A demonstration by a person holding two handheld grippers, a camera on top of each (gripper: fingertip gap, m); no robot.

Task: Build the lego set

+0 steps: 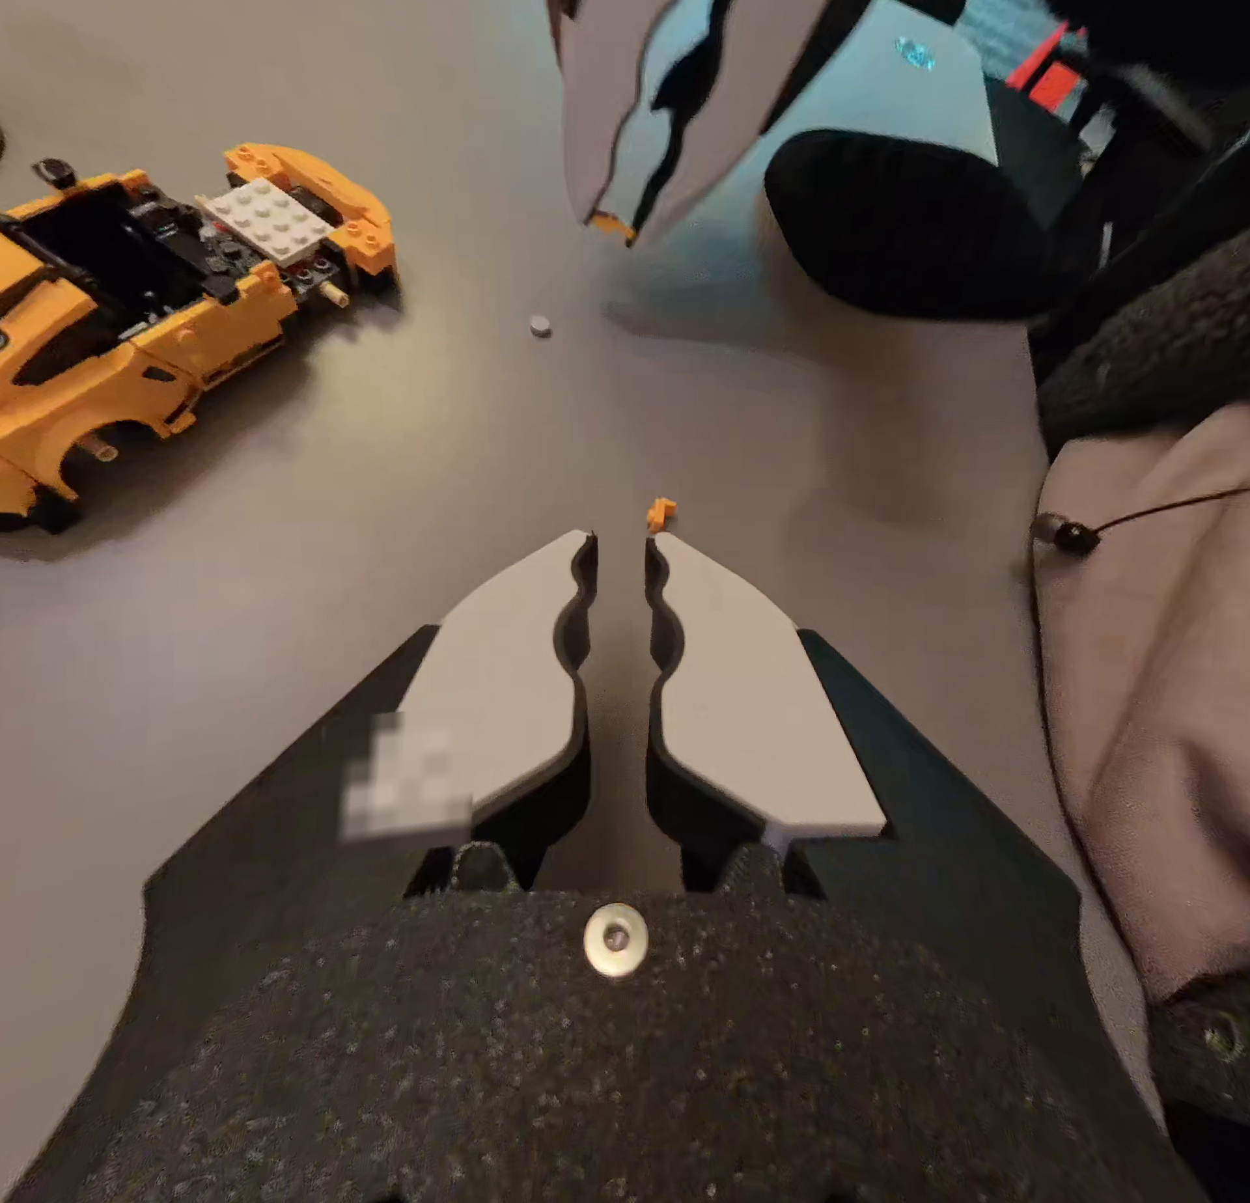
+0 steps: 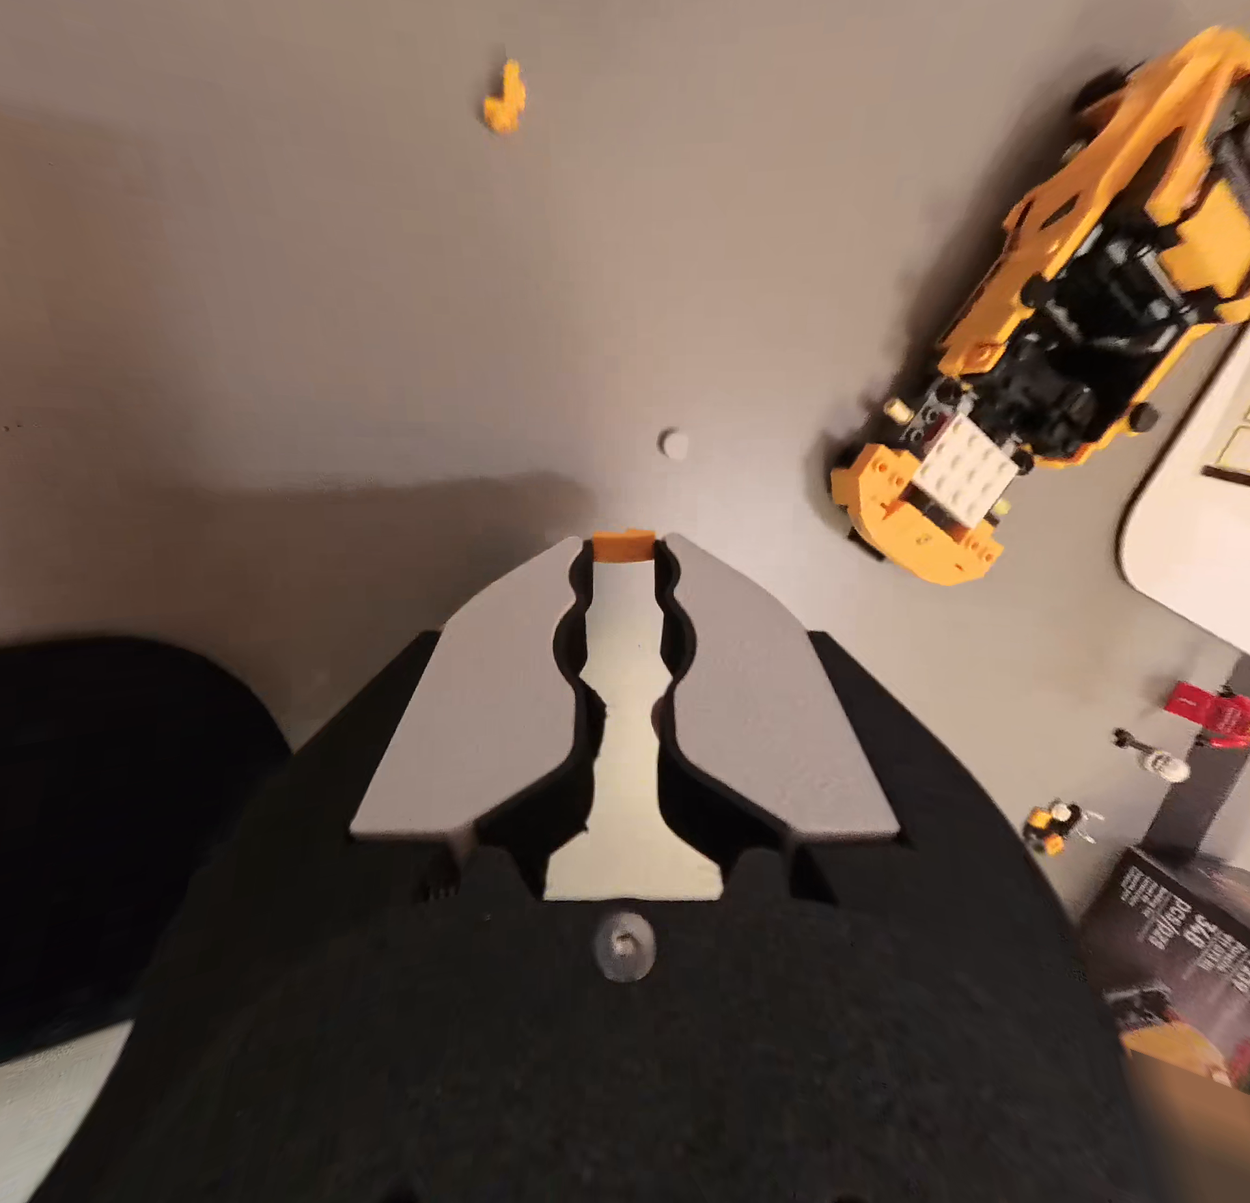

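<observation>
A half-built yellow-orange lego car (image 1: 155, 305) with a light grey plate on its rear lies on the grey table at the left; in the right wrist view the car (image 2: 1055, 359) is at the right. My right gripper (image 2: 622, 545) is shut on a small orange piece (image 2: 622, 549) at its fingertips, held above the table; it also shows in the left wrist view (image 1: 612, 224). My left gripper (image 1: 621, 538) is open and empty, with a small orange clip piece (image 1: 659, 513) on the table just past its right fingertip. The clip (image 2: 506, 105) lies far ahead in the right wrist view.
A small grey round stud (image 1: 540, 325) lies loose between the car and the grippers. A black rounded object (image 1: 906, 224) sits at the right. A person's light sleeve (image 1: 1150, 697) is at the right edge. A white booklet (image 2: 1190, 528), the lego box (image 2: 1190, 954) and small parts (image 2: 1055, 829) lie right. Across from one pair of fingers to the other is roughly 15 cm. The clip (image 2: 506, 105) is closer to my left gripper, around 5 cm from its tips; the right tips are 11 cm off. My left wrist view (image 1: 661, 505) looks at it from another angle.
</observation>
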